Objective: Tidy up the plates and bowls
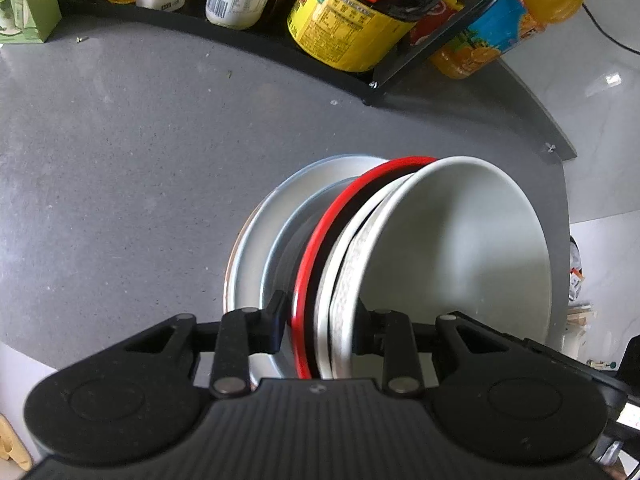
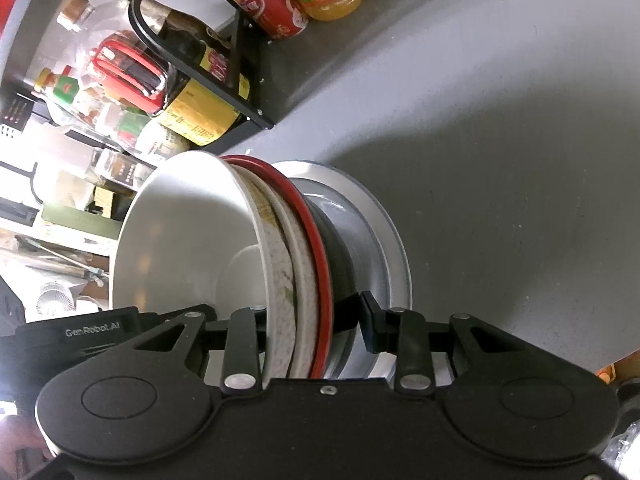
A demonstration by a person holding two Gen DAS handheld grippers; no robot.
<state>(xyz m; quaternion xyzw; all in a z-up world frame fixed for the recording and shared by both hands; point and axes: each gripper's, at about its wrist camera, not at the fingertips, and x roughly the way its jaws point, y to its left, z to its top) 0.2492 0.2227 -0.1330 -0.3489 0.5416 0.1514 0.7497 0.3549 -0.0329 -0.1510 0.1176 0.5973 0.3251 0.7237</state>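
I have the left gripper (image 1: 320, 322) clamped across the nested stack's near rims: white bowl (image 1: 460, 248), speckled bowl, red-rimmed black bowl (image 1: 316, 248). The right gripper (image 2: 316, 320) pinches the same stack from the opposite side, one finger inside the white bowl, the other against the black bowl's outside. The stack hangs tilted on edge over the grey plate (image 1: 256, 240) above the grey counter (image 1: 120, 160), near the condiment rack (image 1: 420, 56). I'd level both wrists together, then lower evenly, since uneven pressure could let the bowls slide apart.
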